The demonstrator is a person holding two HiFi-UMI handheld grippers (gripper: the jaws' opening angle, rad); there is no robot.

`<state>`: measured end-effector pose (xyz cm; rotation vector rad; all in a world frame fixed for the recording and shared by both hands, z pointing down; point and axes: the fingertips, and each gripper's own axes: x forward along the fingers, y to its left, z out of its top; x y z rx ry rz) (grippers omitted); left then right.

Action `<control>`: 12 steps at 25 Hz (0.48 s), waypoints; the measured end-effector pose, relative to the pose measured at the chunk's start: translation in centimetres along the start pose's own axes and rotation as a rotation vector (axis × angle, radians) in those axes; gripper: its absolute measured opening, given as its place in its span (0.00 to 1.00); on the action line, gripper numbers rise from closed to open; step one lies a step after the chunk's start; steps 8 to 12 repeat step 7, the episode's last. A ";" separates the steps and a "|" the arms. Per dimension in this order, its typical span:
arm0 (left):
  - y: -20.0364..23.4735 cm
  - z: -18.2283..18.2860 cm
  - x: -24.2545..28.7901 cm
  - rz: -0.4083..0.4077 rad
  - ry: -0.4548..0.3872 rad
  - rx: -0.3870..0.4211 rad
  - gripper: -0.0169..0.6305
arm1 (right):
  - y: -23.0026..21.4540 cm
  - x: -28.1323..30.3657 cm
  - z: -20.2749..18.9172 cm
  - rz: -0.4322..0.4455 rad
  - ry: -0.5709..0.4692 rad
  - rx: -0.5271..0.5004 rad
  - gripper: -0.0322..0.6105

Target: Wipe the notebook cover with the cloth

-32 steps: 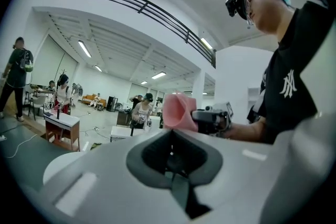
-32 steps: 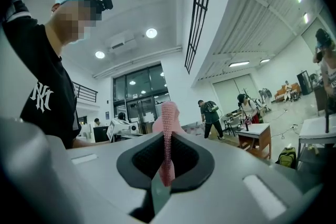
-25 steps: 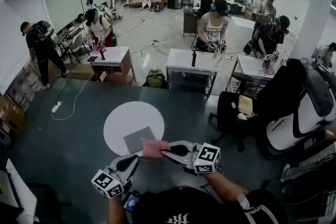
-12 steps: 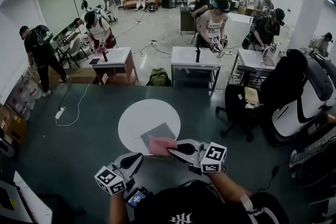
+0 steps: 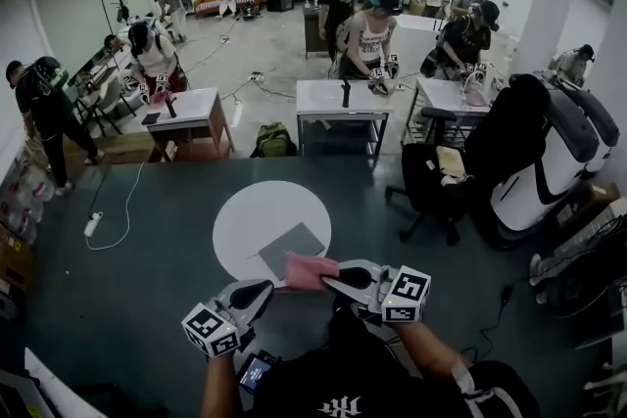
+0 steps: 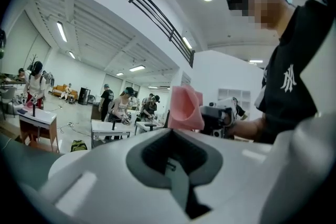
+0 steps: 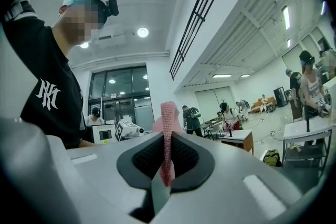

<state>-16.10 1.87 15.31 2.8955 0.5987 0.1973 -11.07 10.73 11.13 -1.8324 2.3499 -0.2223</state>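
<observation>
A thin grey notebook (image 5: 290,246) lies on a white round mat (image 5: 250,220) on the dark green table (image 5: 127,289). My right gripper (image 5: 331,280) is shut on a pink cloth (image 5: 308,270), which hangs at the notebook's near right corner. In the right gripper view the pink cloth (image 7: 168,126) stands pinched between the jaws of the right gripper (image 7: 166,173). My left gripper (image 5: 259,292) sits just left of it, shut and empty. The left gripper (image 6: 176,178) looks across at the pink cloth (image 6: 185,108).
A phone (image 5: 255,370) lies by my body at the table's near edge. Beyond the table's far edge are a black office chair (image 5: 446,176), small white desks (image 5: 338,100) and several people working with grippers.
The head view has shifted a little. Both grippers stay in about the same place, and the pink cloth is still held at the notebook's near edge.
</observation>
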 end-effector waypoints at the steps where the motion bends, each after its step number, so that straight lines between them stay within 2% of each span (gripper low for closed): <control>1: 0.2 -0.1 -0.1 0.000 0.001 -0.007 0.03 | 0.1 0.2 0.1 -0.002 -0.001 -0.005 0.07; 12: 0.8 -0.8 0.0 -0.032 0.001 -0.027 0.03 | 0.3 1.4 0.9 -0.013 -0.032 -0.027 0.07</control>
